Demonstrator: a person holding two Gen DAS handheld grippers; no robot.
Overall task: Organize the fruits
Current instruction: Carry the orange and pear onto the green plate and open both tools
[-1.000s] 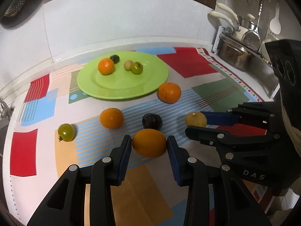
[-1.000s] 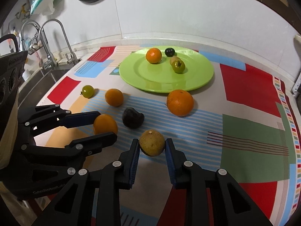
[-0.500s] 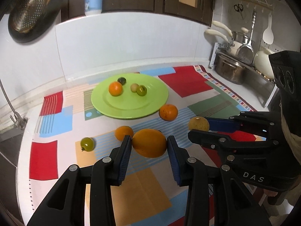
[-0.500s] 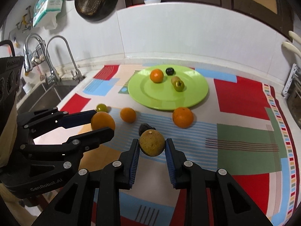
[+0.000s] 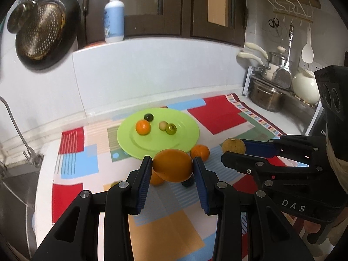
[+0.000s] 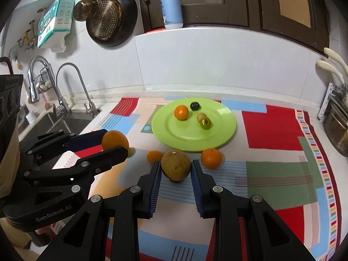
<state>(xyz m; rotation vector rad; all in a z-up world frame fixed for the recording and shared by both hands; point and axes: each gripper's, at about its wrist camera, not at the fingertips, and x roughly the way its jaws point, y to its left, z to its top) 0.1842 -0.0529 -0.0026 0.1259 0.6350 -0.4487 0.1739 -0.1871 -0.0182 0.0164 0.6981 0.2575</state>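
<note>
My left gripper [image 5: 171, 169] is shut on a large orange [image 5: 173, 165], held well above the patterned mat. My right gripper [image 6: 176, 169] is shut on a brownish-yellow round fruit [image 6: 175, 165], also lifted. Each gripper shows in the other's view: the right gripper [image 5: 233, 150] with its brownish fruit [image 5: 232, 145], and the left gripper [image 6: 115, 143] with its orange [image 6: 115, 140]. Beyond them lies the green plate [image 6: 217, 137], holding a small orange [image 6: 181, 112], a dark fruit [image 6: 194, 106], a pale fruit and a green one. Two oranges [image 6: 211, 158] [image 6: 154, 157] rest on the mat.
A sink with tall taps [image 6: 65, 108] lies at the left. Pots and a rack [image 5: 267, 100] stand at the right edge of the counter. A colander pan [image 6: 108, 17] hangs on the white wall, and a soap bottle [image 6: 171, 4] stands on the ledge above.
Both grippers have risen from the mat, each carrying its fruit, and tilted up so more wall and cupboards show. The loose fruits and plate now look smaller and farther below.
</note>
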